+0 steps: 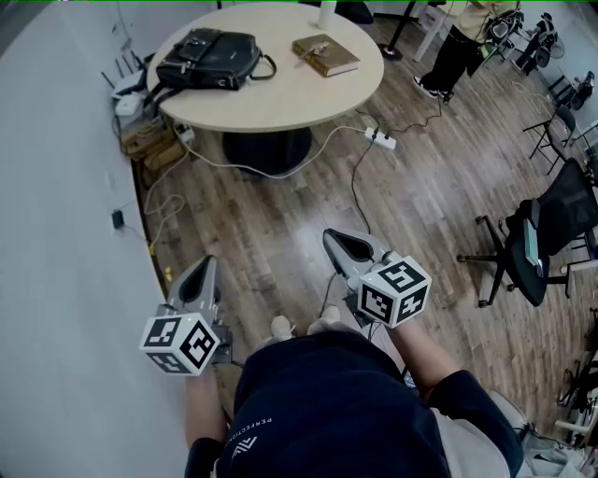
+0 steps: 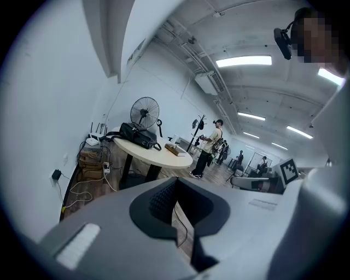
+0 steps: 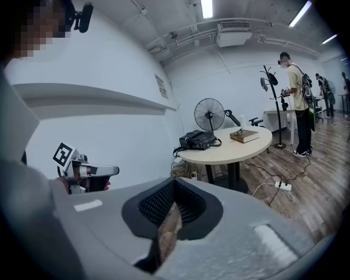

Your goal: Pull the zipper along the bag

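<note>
Left gripper: near left, held low over the floor beside the white wall. Jaws pressed together with nothing between them, as its own view shows. The hand carrying it is hidden under the marker cube.
Right gripper: near centre, over the wood floor. Jaws pressed together and empty; only a thin sliver of floor shows behind the pads. The hand is mostly covered by its cube.
Bag: black, lying on the far left part of the round table, handles towards the right. It is well apart from both grippers.
Zipper: too small to make out in any view.
Book: brown, flat on the table to the right of the bag, apart from it.
White object: on the table's far edge, cut off by the top of the head view; kind not readable.
Power strip: white, on the floor right of the table's base, its cables trailing.
Fan: standing behind the table; seen only in the gripper views.
Office chair: black, right side, partly cut off by the frame.
Standing person: far right; upper body cut off in the head view.
</note>
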